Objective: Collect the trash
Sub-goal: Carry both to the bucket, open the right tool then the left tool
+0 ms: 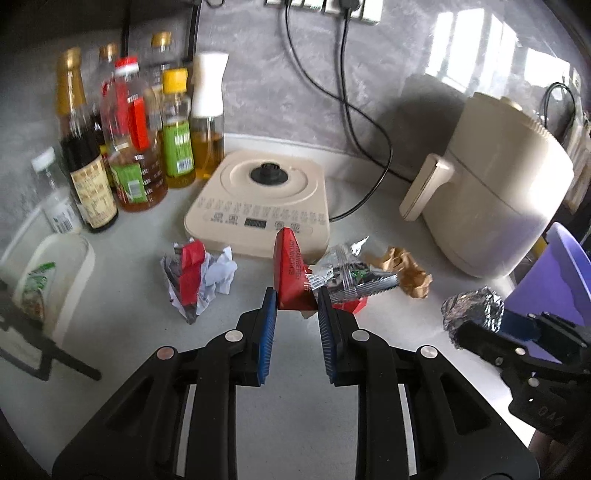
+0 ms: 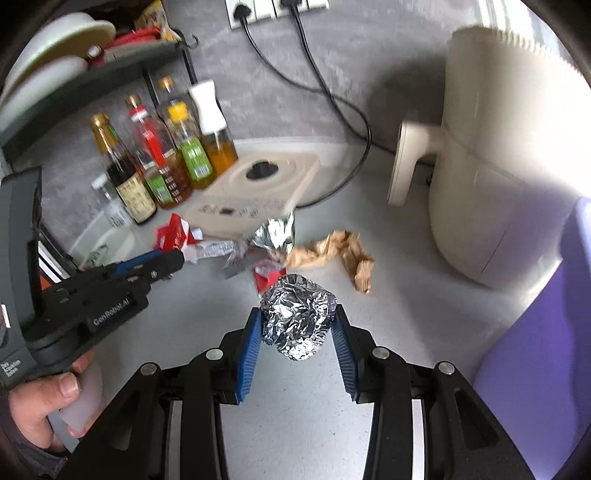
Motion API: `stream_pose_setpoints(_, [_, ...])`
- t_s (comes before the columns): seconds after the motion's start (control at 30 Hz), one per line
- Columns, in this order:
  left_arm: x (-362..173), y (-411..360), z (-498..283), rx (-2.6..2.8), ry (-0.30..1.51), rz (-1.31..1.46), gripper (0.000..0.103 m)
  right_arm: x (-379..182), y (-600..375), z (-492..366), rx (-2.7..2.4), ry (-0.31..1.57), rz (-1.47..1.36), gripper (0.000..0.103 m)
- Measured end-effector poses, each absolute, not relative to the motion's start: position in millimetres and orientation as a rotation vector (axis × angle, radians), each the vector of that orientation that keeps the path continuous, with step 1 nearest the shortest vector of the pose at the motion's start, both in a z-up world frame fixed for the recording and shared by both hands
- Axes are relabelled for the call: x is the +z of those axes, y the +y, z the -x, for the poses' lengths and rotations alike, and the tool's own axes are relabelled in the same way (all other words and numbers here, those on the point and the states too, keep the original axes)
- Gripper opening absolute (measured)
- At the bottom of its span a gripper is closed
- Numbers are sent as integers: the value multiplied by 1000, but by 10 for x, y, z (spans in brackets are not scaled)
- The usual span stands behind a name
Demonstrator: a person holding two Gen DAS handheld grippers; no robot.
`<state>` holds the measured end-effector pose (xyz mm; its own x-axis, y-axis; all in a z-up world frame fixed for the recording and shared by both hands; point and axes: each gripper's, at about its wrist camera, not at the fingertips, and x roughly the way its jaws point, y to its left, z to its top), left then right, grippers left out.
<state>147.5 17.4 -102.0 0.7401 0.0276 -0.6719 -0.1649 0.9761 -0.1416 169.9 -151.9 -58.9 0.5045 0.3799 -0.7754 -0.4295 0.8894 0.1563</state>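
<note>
Grippers lift trash above the counter (image 1: 122,295) — left gripper (image 1: 296,301) clamped on a red wrapper (image 1: 291,275), right gripper (image 2: 298,319) clamped on a foil ball (image 2: 297,319); crushed foil could slip free near the purple bin (image 2: 535,350).

A home kitchen. Ahead of the hand-held gripper and to its left, bottles of oil and sauce (image 1: 129,147) stand grouped on the pale table (image 1: 295,424) against a grey wall. Straight ahead lies a cream induction cooker (image 1: 258,199), its cord running up to wall sockets (image 2: 258,11). To the right stands a cream air fryer (image 1: 495,184). Bowls (image 2: 48,40) sit on a shelf up at the left.
</note>
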Motion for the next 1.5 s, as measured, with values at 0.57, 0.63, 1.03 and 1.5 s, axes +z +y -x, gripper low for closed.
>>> stream_pose_setpoints(0.57, [-380, -167, -1140, 117, 596, 110, 22, 79, -2024, -1437, 499, 737, -31, 38])
stream_pose_setpoints(0.63, [-333, -240, -1137, 103, 587, 102, 22, 155, -2107, -1417, 485, 718, -37, 38])
stream_pose_setpoints(1.03, [-85, -777, -1223, -29, 528, 73, 22, 492, -2698, -1292, 344, 640, -59, 38])
stream_pose_setpoints(1.5, [35, -1586, -1260, -211, 504, 21, 22, 682, -3666, -991, 93, 598, -128, 54])
